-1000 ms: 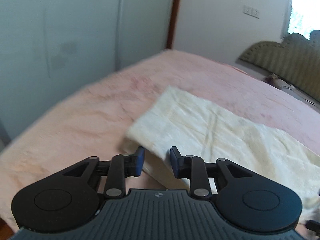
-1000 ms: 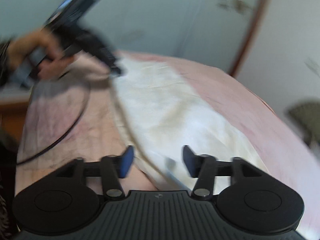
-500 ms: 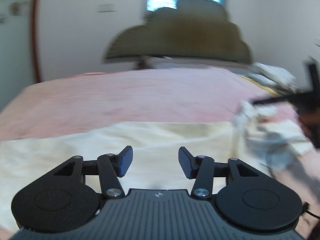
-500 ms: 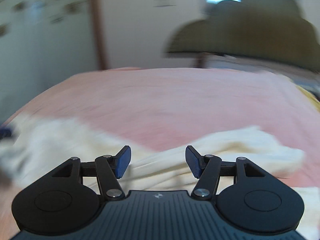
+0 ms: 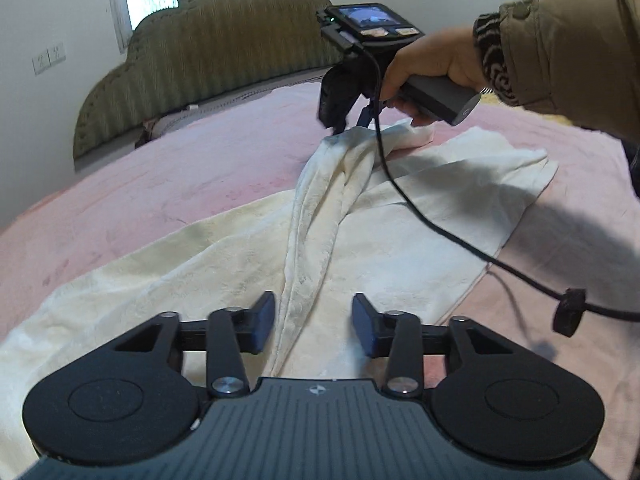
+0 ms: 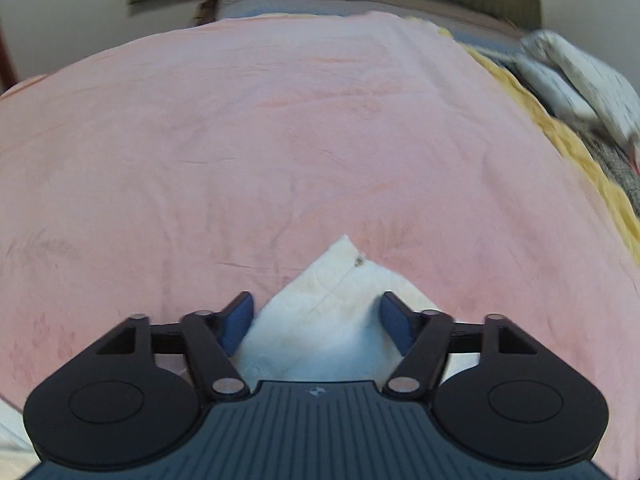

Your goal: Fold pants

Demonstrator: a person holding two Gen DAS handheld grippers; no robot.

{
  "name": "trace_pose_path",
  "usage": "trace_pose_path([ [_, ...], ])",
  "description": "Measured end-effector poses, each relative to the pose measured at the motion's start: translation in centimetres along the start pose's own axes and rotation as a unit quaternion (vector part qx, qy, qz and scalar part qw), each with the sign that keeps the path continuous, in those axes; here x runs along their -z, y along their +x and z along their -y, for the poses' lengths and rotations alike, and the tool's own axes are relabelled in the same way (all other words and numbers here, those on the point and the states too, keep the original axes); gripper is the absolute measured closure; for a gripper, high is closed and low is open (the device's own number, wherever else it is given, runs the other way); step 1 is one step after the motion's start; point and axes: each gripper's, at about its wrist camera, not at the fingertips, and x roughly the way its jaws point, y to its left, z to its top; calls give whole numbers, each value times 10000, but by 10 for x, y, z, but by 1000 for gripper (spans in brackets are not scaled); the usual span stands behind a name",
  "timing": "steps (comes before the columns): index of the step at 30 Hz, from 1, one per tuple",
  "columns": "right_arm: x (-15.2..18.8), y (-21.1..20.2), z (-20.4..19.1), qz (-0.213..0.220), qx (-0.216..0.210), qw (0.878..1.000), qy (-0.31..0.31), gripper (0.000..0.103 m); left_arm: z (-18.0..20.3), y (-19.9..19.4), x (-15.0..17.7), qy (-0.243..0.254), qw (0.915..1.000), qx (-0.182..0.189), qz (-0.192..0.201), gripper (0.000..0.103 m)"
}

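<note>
Pink bedspread (image 5: 168, 184) under cream pants (image 5: 400, 240), lying long and barely folded: my right gripper (image 6: 316, 322) stands open around one corner, my left gripper (image 5: 314, 326) open above a ridge.

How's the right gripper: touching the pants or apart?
Cannot tell. Right wrist view: pants corner lies between open fingers of the right gripper, contact unclear; left wrist view blurs that spot.

No readable text appears. The small lit screen (image 5: 367, 15) on the black handheld device, upper centre of the left wrist view, is too blurred to read.
</note>
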Motion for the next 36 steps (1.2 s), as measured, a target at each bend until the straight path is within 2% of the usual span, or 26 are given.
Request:
trace_pose_path([
  [1, 2, -2, 4, 38, -125, 9998, 114, 78, 0, 10, -3, 20, 10000, -52, -32, 75],
  [2, 7, -7, 12, 151, -245, 9992, 261, 88, -2, 14, -4, -21, 10000, -66, -59, 83],
  [4, 15, -18, 22, 371, -327, 9982, 334, 93, -6, 23, -12, -149, 9998, -59, -74, 96],
  [7, 30, -42, 43, 748, -485, 9944, 574, 96, -9, 19, -12, -212, 9998, -3, 3, 101],
  [11, 63, -93, 86, 1436, -760, 9793, 1204, 96, -2, 10, -9, 65, 9997, 62, 215, 101],
  [13, 88, -113, 110, 1642, -895, 9691, 1605, 98, 4, 9, -7, 210, 9995, 80, 242, 101],
  [15, 115, -124, 134, 1678, -997, 9607, 1972, 98, 8, 14, -5, 316, 9993, 43, 190, 101],
  [18, 150, -120, 161, 1496, -1088, 9527, 2411, 97, 13, 25, -5, 393, 9992, -70, 47, 99],
  [19, 157, -113, 169, 1408, -1165, 9493, 2560, 97, 15, 27, -5, 433, 9990, -99, 31, 97],
  [20, 163, -105, 174, 1326, -1308, 9447, 2698, 96, 17, 28, -6, 488, 9987, -121, 44, 87],
  [21, 168, -99, 178, 1305, -1404, 9384, 2874, 96, 19, 29, -7, 541, 9984, -162, 59, 85],
  [24, 173, -81, 184, 1246, -1807, 9195, 3261, 92, 29, 33, -9, 725, 9968, -322, 80, 82],
  [26, 173, -70, 186, 1187, -1964, 9092, 3475, 85, 33, 37, -10, 817, 9959, -389, 79, 81],
  [29, 175, -53, 190, 1138, -2285, 8903, 3771, 85, 40, 41, -9, 951, 9940, -532, 107, 80],
  [30, 176, -49, 193, 1125, -2363, 8815, 3930, 85, 41, 42, -9, 967, 9937, -559, 103, 81],
  [31, 178, -49, 193, 1197, -2423, 8748, 4022, 87, 41, 42, -10, 959, 9937, -580, 91, 93],
  [32, 179, -52, 193, 1311, -2447, 8739, 3991, 96, 40, 41, -10, 919, 9940, -582, 85, 98],
  [34, 176, -66, 190, 1578, -2465, 8759, 3836, 97, 35, 39, -13, 734, 9957, -549, 115, 99],
  [36, 164, -79, 188, 1799, -2698, 8692, 3733, 98, 26, 39, -19, 466, 9970, -591, 169, 99],
])
